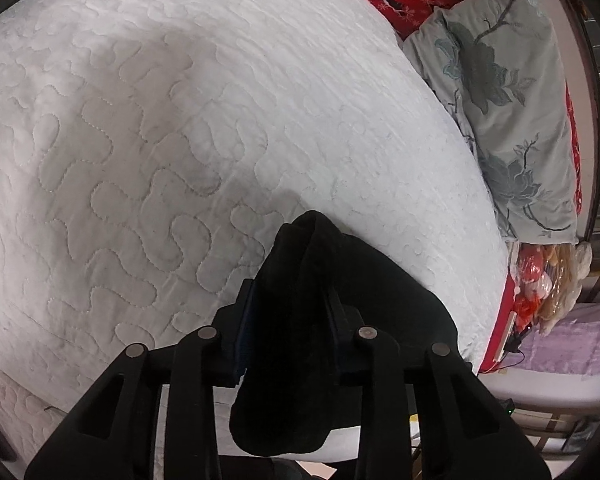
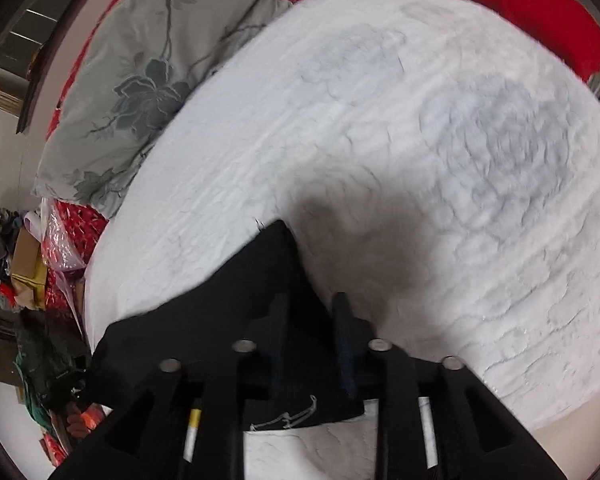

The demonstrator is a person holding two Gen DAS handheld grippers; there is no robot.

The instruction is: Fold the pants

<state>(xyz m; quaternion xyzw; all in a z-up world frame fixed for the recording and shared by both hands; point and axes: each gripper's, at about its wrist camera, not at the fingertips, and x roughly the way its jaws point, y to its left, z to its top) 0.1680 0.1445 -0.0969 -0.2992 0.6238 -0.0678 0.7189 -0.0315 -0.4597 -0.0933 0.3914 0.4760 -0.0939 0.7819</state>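
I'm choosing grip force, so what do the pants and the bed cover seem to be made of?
Pants: soft, matte black cloth, likely knit; it bunches and droops between the fingers. Bed cover: white quilted fabric, lightly padded by its look; wavy stitch lines puff the surface.

Pants [image 1: 300,312] lie at near edge of bed [image 1: 180,140], bunched up btwn fingers of left gripper [image 1: 292,280]; other part sits under right gripper [image 2: 310,304]. Pillow [image 1: 508,112] on bed's far side, right in left wrist view, left in right wrist view.
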